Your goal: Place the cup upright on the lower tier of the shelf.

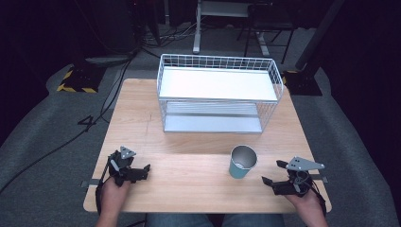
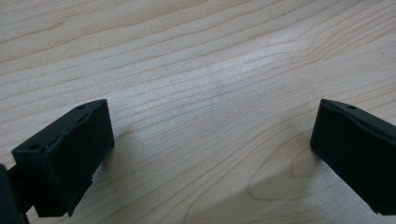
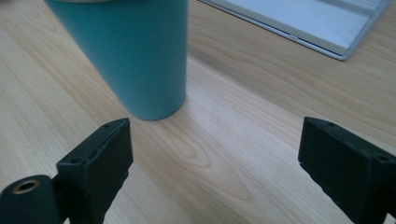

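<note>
One cup [image 1: 243, 161], one wire rack [image 1: 218, 92] with two shelves, and two tools sit on one wooden desk [image 1: 142, 123]. The teal cup stands upright near the front edge, right of centre, in front of the rack. The left tool [image 1: 137, 172] rests low at the front left, jaws spread wide over bare wood, holding nothing. The right tool [image 1: 273, 173], jaws also spread wide and empty, points at the cup, just beside it without touching.

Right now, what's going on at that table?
Both grippers, left and right, open, empty. Teal cup upright, near right gripper. White wire rack behind. Nothing between.
</note>
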The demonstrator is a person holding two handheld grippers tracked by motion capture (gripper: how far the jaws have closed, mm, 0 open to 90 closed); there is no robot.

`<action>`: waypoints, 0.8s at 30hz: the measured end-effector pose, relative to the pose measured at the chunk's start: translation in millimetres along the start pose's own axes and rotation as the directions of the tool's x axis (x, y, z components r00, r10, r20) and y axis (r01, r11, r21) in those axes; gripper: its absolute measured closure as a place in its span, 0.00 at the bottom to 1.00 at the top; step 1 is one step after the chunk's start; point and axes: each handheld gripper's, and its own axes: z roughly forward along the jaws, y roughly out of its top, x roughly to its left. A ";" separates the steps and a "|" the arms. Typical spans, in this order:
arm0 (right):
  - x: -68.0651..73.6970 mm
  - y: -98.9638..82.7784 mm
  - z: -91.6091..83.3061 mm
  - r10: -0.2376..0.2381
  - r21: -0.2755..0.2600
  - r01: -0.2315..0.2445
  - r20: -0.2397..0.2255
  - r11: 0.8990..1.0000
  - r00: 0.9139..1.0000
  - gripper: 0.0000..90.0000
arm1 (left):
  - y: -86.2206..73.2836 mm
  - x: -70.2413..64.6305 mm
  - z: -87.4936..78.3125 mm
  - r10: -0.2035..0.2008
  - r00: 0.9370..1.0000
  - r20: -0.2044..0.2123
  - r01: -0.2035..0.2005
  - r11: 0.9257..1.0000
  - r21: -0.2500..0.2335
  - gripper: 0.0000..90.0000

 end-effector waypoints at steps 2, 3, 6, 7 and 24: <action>4.5 1.6 2.3 -0.009 0.005 0.009 -0.010 1.000 1.000 0.11 | 0.0 -0.1 0.0 -0.001 1.000 0.000 0.001 1.000 0.000 0.00; 6.6 2.3 3.6 -0.013 0.006 0.013 -0.015 1.000 1.000 0.11 | 0.0 -0.1 0.0 -0.001 1.000 0.000 0.001 1.000 0.000 0.00; 12.2 4.8 7.5 -0.020 0.005 0.020 -0.035 1.000 0.999 0.10 | 0.0 0.0 0.0 -0.001 1.000 0.000 0.001 1.000 0.000 0.00; 13.8 5.7 9.3 -0.021 0.004 0.021 -0.042 1.000 0.999 0.10 | 0.0 0.0 0.0 0.000 1.000 0.000 0.000 1.000 0.000 0.00; 33.7 15.7 47.0 -0.049 -0.002 0.049 -0.101 0.999 0.994 0.01 | 0.1 -0.3 0.2 -0.003 1.000 0.002 0.003 1.000 0.000 0.00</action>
